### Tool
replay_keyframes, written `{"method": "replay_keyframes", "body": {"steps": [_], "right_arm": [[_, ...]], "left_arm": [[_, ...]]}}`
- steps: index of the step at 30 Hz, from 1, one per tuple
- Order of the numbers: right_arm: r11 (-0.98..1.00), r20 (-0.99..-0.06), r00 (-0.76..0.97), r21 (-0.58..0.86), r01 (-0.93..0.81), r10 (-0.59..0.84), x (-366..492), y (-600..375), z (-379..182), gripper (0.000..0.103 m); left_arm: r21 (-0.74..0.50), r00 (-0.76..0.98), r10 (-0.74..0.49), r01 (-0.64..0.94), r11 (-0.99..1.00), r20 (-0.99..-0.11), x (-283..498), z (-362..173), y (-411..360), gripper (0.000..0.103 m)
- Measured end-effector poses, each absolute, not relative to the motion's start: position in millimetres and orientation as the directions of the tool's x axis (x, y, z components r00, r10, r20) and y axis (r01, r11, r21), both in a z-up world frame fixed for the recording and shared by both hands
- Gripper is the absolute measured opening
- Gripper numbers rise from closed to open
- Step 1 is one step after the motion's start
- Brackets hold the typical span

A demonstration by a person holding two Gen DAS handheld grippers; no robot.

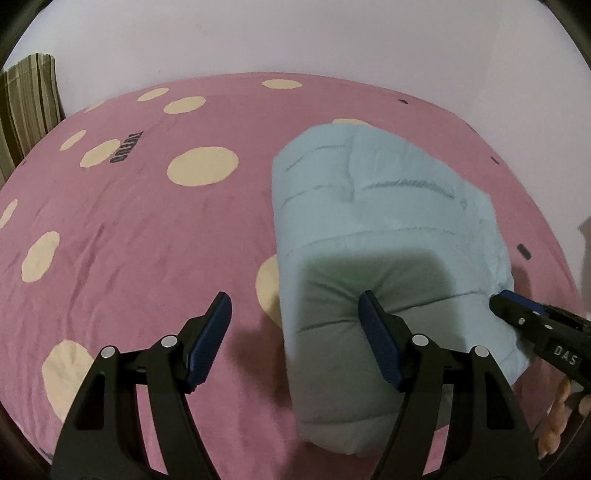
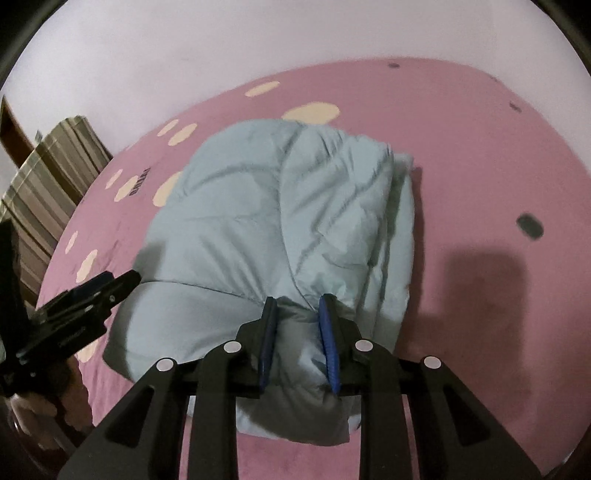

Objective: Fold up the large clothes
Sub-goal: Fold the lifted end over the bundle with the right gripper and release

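A light blue puffer jacket (image 1: 373,229) lies folded in a thick bundle on the pink bed cover (image 1: 147,240); it also shows in the right wrist view (image 2: 280,221). My left gripper (image 1: 295,325) is open and empty, above the bundle's near left edge. My right gripper (image 2: 299,325) is shut on a fold of the jacket at its near end. The right gripper also shows at the left wrist view's right edge (image 1: 506,299), touching the jacket's near right side. The left gripper appears in the right wrist view at the left (image 2: 125,280), beside the jacket.
The pink cover has cream dots (image 1: 203,166) and small dark marks (image 2: 530,226). A striped fabric item (image 2: 48,177) stands past the bed's far left edge. A pale wall (image 1: 295,33) runs behind the bed.
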State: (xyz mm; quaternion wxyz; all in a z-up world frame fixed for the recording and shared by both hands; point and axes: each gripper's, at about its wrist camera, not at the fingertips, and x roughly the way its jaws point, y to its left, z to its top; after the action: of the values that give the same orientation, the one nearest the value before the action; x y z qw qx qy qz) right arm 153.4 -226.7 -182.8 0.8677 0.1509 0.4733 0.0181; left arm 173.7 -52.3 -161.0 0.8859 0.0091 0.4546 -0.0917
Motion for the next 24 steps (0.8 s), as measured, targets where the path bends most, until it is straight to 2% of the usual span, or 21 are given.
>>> {"method": "replay_keyframes", "body": {"steps": [5, 11, 16, 21, 24], "right_arm": [[0.946, -0.818, 0.545, 0.298, 0.130, 0.183, 155.3, -229.9, -208.0, 0.024], [0.933, -0.778, 0.599, 0.333, 0.138, 0.189, 147.9, -234.3, -229.2, 0.024], [0.929, -0.766, 0.616, 0.340, 0.145, 0.184, 141.0, -236.9, -218.5, 0.027], [0.935, -0.753, 0.640, 0.319, 0.157, 0.150, 128.9, -232.8, -190.0, 0.028], [0.939, -0.725, 0.679, 0.301, 0.164, 0.114, 134.2, -233.6, -162.4, 0.040]], "left_arm": [[-0.034, 0.551, -0.127, 0.176, 0.984, -0.825, 177.9, -182.8, -60.8, 0.073], [-0.031, 0.545, -0.121, 0.172, 0.985, -0.830, 184.0, -207.1, -64.6, 0.076], [-0.017, 0.563, -0.118, 0.180, 0.983, -0.818, 178.0, -190.5, -64.1, 0.074], [-0.068, 0.576, -0.167, 0.189, 0.980, -0.800, 174.7, -156.2, -55.2, 0.074], [-0.085, 0.610, -0.183, 0.186, 0.979, -0.771, 182.4, -133.1, -53.9, 0.074]]}}
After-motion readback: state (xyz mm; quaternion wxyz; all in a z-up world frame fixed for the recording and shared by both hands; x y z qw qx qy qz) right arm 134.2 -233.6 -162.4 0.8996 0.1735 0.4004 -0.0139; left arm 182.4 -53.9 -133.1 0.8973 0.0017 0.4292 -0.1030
